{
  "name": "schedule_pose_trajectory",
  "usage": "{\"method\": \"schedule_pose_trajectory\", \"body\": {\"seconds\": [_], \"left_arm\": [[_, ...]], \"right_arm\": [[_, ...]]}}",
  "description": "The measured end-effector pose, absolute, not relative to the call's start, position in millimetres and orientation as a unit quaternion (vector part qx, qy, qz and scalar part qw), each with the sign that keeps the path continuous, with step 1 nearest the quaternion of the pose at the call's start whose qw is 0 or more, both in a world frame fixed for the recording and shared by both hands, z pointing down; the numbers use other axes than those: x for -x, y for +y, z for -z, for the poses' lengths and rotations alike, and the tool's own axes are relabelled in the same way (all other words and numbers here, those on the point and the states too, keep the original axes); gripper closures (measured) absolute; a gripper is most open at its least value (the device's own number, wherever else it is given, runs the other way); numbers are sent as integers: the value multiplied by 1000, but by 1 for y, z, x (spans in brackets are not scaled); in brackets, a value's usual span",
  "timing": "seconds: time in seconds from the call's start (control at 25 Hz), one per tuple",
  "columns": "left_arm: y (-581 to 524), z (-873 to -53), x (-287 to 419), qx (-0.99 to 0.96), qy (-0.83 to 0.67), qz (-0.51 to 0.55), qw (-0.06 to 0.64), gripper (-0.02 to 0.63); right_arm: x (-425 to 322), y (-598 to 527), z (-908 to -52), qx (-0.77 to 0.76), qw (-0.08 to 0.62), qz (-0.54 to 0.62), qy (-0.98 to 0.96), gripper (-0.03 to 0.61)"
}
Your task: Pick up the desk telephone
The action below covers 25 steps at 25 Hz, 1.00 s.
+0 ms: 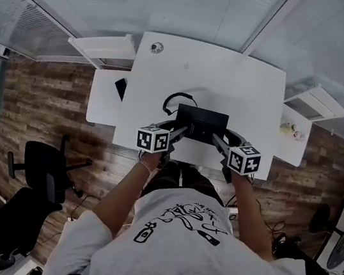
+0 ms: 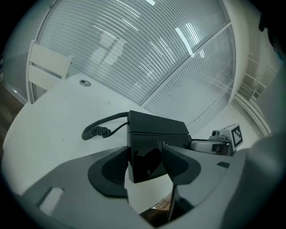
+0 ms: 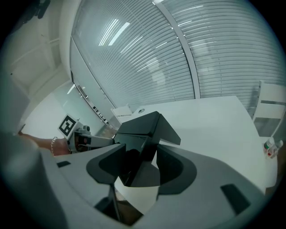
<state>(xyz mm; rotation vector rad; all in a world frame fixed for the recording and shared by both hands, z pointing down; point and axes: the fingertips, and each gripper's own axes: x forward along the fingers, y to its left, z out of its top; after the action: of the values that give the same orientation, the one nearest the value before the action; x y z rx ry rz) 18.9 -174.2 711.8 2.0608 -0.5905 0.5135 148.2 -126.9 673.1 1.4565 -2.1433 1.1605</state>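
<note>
The black desk telephone (image 1: 202, 122) sits at the near edge of the white desk (image 1: 241, 84), its coiled cord (image 1: 173, 101) trailing toward the far side. My left gripper (image 1: 182, 132) is shut on the phone's left end, and my right gripper (image 1: 220, 146) is shut on its right end. In the left gripper view the phone (image 2: 154, 130) fills the gap between the jaws of the left gripper (image 2: 145, 164), with the cord (image 2: 99, 128) to its left. In the right gripper view a corner of the phone (image 3: 144, 127) is clamped by the right gripper (image 3: 140, 164). Whether the phone's base touches the desk I cannot tell.
A lower white side table (image 1: 102, 98) with a dark flat item (image 1: 121, 88) adjoins the desk's left. A black office chair (image 1: 42, 168) stands on the wood floor at left. A cable grommet (image 1: 156, 47) is at the desk's far edge. Glass walls with blinds rise behind.
</note>
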Motion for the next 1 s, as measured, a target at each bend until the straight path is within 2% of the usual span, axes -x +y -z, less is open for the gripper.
{"method": "schedule_pose_trajectory", "body": {"seconds": [0.72,1.0], "left_arm": [[-172,-594,-22,-846,-271,-157,432,382],[-168,-557,-23,-851,-270,-153,425,382]], "right_arm": [[-155,-127,-556,-512,81,-378,-767,373],[-156,-124,-519,-513,75,-359,-776,373]]}}
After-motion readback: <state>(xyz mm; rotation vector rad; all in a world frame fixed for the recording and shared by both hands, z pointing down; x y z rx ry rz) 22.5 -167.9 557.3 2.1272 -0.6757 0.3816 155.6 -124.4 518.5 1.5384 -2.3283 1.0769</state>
